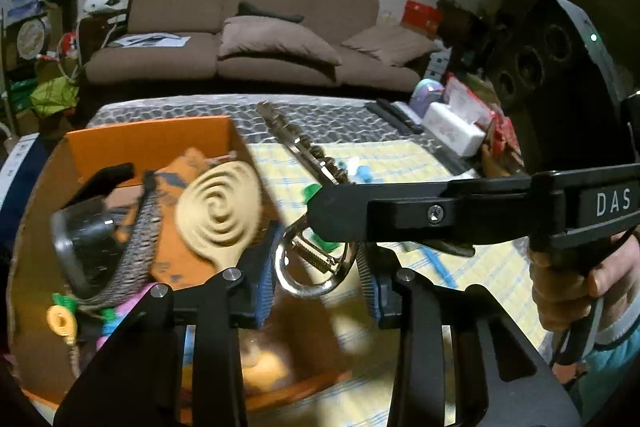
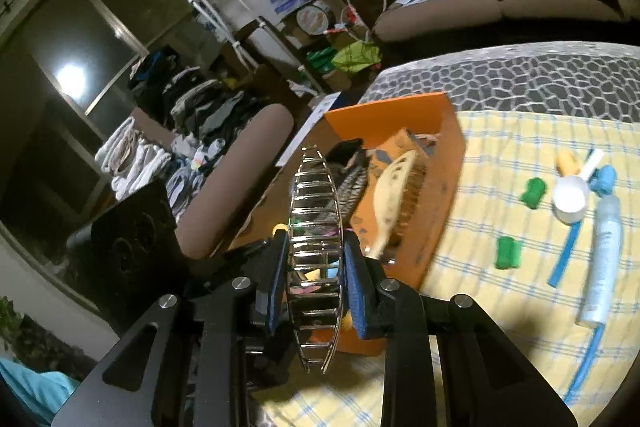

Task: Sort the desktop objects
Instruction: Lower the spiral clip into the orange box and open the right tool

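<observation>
An orange box stands at the table's left and holds a spiral-backed wooden brush, a woven strap and a dark glass object. My right gripper is shut on a chrome wire rack and holds it above the box's near edge. In the left wrist view the rack's chrome loop lies between the pads of my left gripper, whose jaws stand wide apart. The right gripper reaches in from the right.
On the yellow checked cloth lie green clips, a white scoop, a blue clip, a pale tube and blue straws. A tissue box and remotes sit at the table's far right. A sofa stands behind.
</observation>
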`<state>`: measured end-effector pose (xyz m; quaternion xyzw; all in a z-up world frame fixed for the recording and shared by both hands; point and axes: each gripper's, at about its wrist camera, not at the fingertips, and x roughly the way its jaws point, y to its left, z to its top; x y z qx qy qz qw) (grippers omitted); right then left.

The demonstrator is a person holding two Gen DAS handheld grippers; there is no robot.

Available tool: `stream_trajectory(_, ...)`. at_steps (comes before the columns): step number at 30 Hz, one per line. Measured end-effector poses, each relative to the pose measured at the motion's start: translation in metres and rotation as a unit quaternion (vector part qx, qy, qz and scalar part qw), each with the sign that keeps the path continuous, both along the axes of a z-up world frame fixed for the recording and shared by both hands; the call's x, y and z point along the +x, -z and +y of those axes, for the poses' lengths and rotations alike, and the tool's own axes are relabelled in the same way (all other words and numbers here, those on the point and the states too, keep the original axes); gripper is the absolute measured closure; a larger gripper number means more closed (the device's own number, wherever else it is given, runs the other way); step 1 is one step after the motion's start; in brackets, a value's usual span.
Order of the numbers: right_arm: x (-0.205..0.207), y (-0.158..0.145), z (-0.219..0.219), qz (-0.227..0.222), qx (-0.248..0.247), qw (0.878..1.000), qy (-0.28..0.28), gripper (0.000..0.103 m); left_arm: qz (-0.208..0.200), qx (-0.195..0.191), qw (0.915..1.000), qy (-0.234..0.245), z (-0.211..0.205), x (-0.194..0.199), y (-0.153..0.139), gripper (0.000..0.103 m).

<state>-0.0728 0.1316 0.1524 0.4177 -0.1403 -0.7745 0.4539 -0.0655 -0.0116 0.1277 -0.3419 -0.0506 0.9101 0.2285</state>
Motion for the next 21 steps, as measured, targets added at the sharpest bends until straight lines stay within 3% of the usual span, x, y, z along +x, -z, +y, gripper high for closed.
stream_trajectory(10, -0.006, 0.025, -0.068, -0.017, 0.010, 1.000, -0.023, 0.076, -0.053, -0.044, 0.9971, -0.032, -0.057, -0.008, 0.021, 0.069)
stream_trajectory(21, -0.015, 0.063, -0.113, -0.044, 0.065, 0.997, -0.020, 0.076, -0.131, -0.133, 0.9798, -0.071, -0.081, -0.022, 0.064, 0.068)
